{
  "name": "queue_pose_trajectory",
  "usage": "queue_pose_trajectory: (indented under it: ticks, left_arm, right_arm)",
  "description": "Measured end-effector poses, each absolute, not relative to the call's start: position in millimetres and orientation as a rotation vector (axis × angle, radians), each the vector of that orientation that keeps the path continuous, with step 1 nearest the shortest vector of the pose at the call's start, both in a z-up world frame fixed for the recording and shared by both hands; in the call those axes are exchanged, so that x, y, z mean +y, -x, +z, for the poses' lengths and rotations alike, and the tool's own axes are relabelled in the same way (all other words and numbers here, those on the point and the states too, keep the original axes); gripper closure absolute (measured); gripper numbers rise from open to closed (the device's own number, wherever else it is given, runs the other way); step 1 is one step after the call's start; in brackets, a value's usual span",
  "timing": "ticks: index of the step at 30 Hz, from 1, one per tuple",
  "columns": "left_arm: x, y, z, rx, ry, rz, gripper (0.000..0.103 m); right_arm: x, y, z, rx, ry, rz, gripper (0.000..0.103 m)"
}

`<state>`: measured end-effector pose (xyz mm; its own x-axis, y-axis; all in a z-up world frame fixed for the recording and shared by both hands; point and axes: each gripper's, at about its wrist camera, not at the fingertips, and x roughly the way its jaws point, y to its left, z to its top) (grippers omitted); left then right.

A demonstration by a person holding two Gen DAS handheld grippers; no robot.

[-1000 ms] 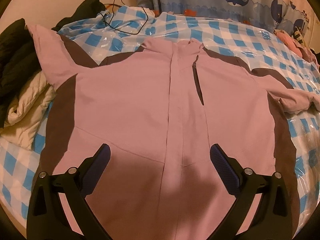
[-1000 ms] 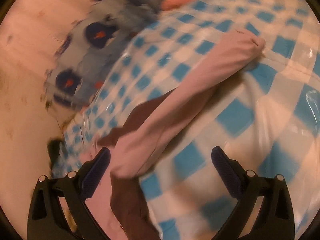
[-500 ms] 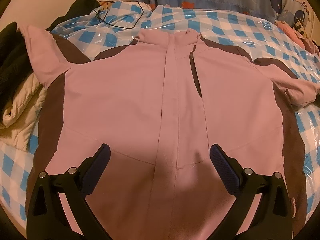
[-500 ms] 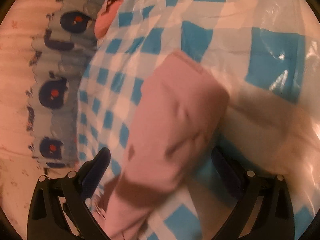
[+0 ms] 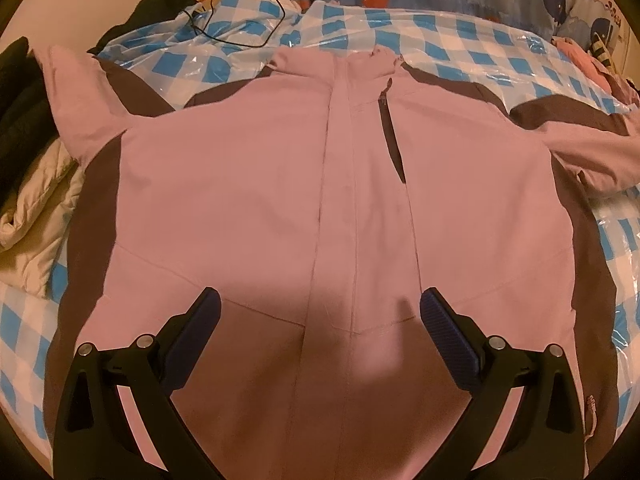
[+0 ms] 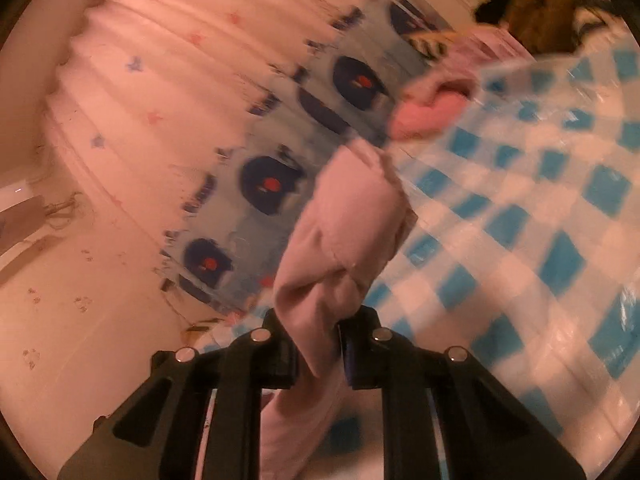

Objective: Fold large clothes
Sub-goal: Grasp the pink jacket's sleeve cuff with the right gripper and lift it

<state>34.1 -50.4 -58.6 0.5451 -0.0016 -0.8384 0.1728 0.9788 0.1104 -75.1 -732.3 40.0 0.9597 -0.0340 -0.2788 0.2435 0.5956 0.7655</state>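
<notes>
The right gripper (image 6: 318, 354) is pinching the cuff end of the pink sleeve (image 6: 344, 236), lifted off the blue-and-white checked plastic sheet (image 6: 560, 208), while the left gripper (image 5: 320, 320) is hovering with jaws spread and empty over the near front of the pink and brown jacket (image 5: 248, 184), which is lying face up and spread flat. The thin pinch is risking the sleeve slipping free or dragging the jacket's body askew, since nothing is pinning it. Open checked sheet is lying to the far side and right, but a cream quilted garment (image 5: 36, 204) and dark clothes (image 5: 20, 96) are crowding the left edge.

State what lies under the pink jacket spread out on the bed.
Under the pink jacket lies a blue-and-white checked sheet with clear plastic over it, showing around its edges. Whatever is beneath the jacket's middle is hidden.
</notes>
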Motion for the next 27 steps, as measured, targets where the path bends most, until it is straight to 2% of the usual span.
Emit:
queue_pose_trajectory:
  ticks: [2, 4, 5, 6, 7, 9, 11, 12, 13, 14, 15, 16, 19, 27]
  left_arm:
    - [-51.2, -34.8, -60.9, 1.0, -0.19, -0.109, 0.007]
    - [-51.2, -35.1, -61.7, 0.999, -0.193, -0.105, 0.007]
    - [-51.2, -35.4, -62.0, 0.999, -0.193, -0.104, 0.007]
    - [-51.1, -35.7, -62.7, 1.0, -0.193, -0.102, 0.007]
    - [-50.9, -35.7, -63.4, 1.001, -0.192, -0.101, 0.007]
    - [-51.1, -35.9, -65.0, 1.005, -0.193, -0.102, 0.007]
    - [-52.7, -35.7, -66.5, 1.006, -0.202, -0.103, 0.007]
    - [-53.3, -35.4, -67.0, 1.006, -0.206, -0.102, 0.007]
    - [-54.3, -35.2, -67.4, 1.004, -0.211, -0.101, 0.007]
    - [-54.1, -35.0, -67.3, 1.004, -0.212, -0.101, 0.007]
    - [-54.0, -34.8, -67.4, 1.003, -0.211, -0.101, 0.007]
    - [-53.5, -35.0, -67.1, 1.004, -0.208, -0.101, 0.007]
    - [-51.2, -35.2, -65.7, 1.006, -0.194, -0.097, 0.007]
    - [-41.8, -35.1, -53.3, 0.993, -0.148, -0.1, 0.007]
  right_arm:
    - [-752.5, 77.0, -1.5, 0.34, -1.051, -0.228, 0.077]
    - [-766.0, 85.9, -37.4, 0.4, -1.176, -0.287, 0.06]
    - [-769.1, 87.7, -46.2, 0.407, -1.217, -0.291, 0.059]
    - [-772.4, 89.8, -56.3, 0.402, -1.257, -0.275, 0.053]
    - [-774.3, 90.1, -60.4, 0.406, -1.264, -0.272, 0.041]
    - [-776.4, 88.5, -63.4, 0.411, -1.277, -0.267, 0.032]
    - [-779.9, 85.5, -63.3, 0.404, -1.309, -0.25, 0.032]
    - [-778.1, 84.0, -60.4, 0.395, -1.312, -0.244, 0.032]
    - [-777.0, 82.4, -56.7, 0.391, -1.289, -0.245, 0.037]
    - [-774.7, 80.2, -51.7, 0.403, -1.247, -0.256, 0.05]
    - [-768.5, 77.4, -48.8, 0.423, -1.222, -0.269, 0.075]
    - [-765.2, 69.7, -44.8, 0.446, -1.208, -0.277, 0.082]
    - [-758.0, 66.3, -24.4, 0.442, -1.14, -0.295, 0.087]
    - [-732.8, 57.0, 40.8, 0.369, -1.06, -0.3, 0.087]
